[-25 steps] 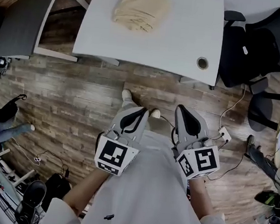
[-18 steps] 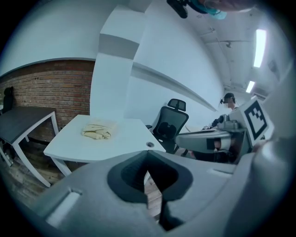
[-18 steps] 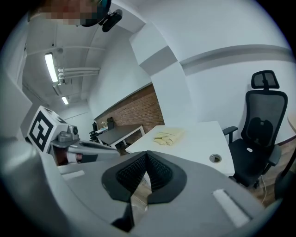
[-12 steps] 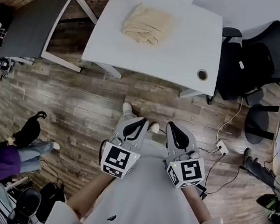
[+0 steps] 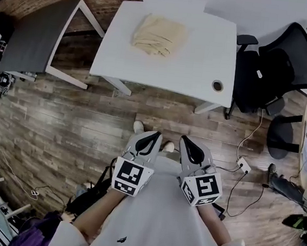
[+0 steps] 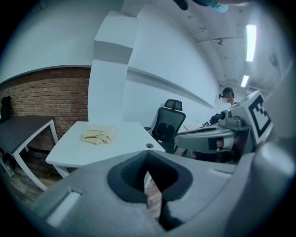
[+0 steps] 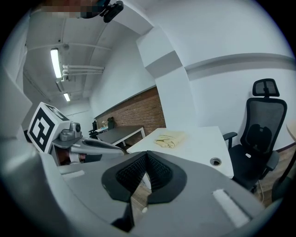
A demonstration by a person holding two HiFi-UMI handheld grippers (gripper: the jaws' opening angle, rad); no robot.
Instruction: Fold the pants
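L claw (image 6: 148, 162), R claw (image 7: 147, 162) shut — head view unclear.

No word, brand or number can be read. The only print is the black-and-white square marker pattern on the cubes of the left gripper (image 5: 153, 134) and right gripper (image 5: 187, 141) (codes, not letters), both well short of the white table (image 5: 205, 48). A small dark mark on the person's shirt (image 5: 154, 218) is too small to read.
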